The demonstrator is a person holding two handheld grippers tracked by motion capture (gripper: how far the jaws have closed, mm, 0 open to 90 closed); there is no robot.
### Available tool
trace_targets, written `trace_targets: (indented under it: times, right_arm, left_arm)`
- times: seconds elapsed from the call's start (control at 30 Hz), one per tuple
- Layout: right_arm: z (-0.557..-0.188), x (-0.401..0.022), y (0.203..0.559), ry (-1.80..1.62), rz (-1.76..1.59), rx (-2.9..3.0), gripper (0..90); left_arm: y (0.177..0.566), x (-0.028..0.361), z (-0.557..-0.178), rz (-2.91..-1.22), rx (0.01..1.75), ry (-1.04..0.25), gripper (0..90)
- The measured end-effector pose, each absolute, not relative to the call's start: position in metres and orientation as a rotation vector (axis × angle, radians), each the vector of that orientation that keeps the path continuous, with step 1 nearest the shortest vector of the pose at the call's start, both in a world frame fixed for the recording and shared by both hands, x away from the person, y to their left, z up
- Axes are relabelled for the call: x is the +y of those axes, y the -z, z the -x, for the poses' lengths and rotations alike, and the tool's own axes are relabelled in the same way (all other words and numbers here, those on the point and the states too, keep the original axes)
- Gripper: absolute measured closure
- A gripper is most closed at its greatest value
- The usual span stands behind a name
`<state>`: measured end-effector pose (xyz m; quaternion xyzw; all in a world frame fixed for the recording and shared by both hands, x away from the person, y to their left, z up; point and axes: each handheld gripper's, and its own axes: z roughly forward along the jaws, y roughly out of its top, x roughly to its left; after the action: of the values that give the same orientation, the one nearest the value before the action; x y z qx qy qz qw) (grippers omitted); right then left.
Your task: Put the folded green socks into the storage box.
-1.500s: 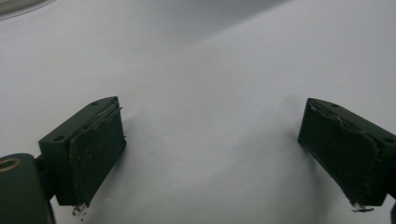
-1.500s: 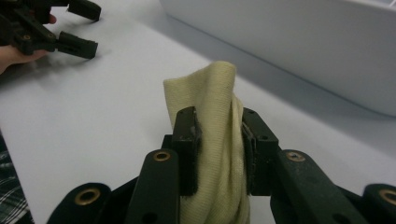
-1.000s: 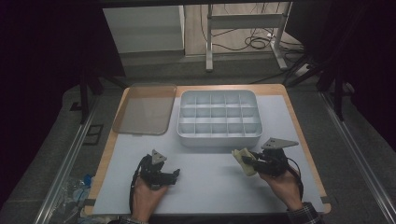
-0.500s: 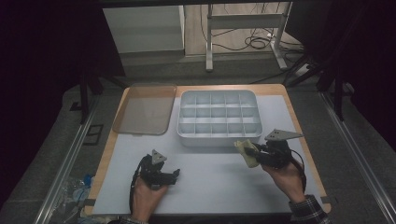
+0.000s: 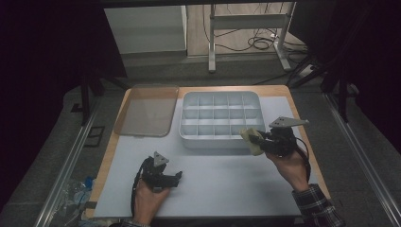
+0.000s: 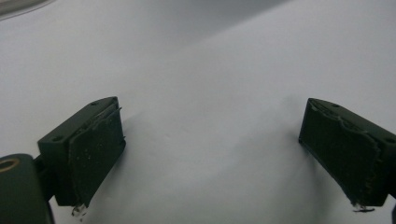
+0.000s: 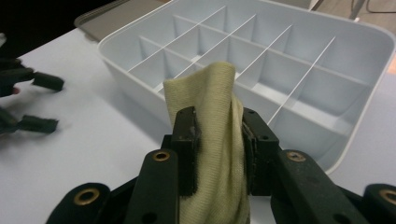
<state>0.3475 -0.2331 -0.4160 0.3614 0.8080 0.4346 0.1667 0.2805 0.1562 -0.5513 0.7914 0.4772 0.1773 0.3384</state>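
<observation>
My right gripper (image 5: 259,141) is shut on a rolled pale-yellow cloth (image 5: 248,135), held above the mat just off the front right corner of a white compartment tray (image 5: 220,143). In the right gripper view the cloth (image 7: 205,93) stands upright between the two jaws, with the tray (image 7: 135,74) and its bare compartments right behind it. My left gripper (image 5: 178,178) rests low on the white mat at the front left, jaws open. The left gripper view shows its fingertips (image 6: 95,154) spread wide over bare mat with nothing between them.
A clear plastic lid (image 5: 146,109) lies flat to the left of the tray. The white mat (image 5: 227,179) covers the wooden table. In the right gripper view the left gripper (image 7: 42,102) sits at the far left. Table legs and cables stand beyond the far edge.
My right gripper has risen and moved toward the tray's front right corner, carrying the cloth. The left gripper has stayed where it was.
</observation>
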Motion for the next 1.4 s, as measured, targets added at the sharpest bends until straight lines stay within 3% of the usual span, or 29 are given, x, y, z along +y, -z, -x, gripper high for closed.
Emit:
trace_targets:
  times: [0.6, 1.4]
  right_arm:
    - [-0.389, -0.229, 0.414, -1.178, -1.047, 2.194, 70.1]
    - [-0.423, -0.225, 0.45, -1.11, -1.036, 2.131, 69.1]
  left_arm:
    - [0.551, 0.157, -0.28, -2.067, 1.24, -0.462, 6.3]
    - [0.551, 0.156, -0.28, -2.064, 1.243, -0.459, 6.3]
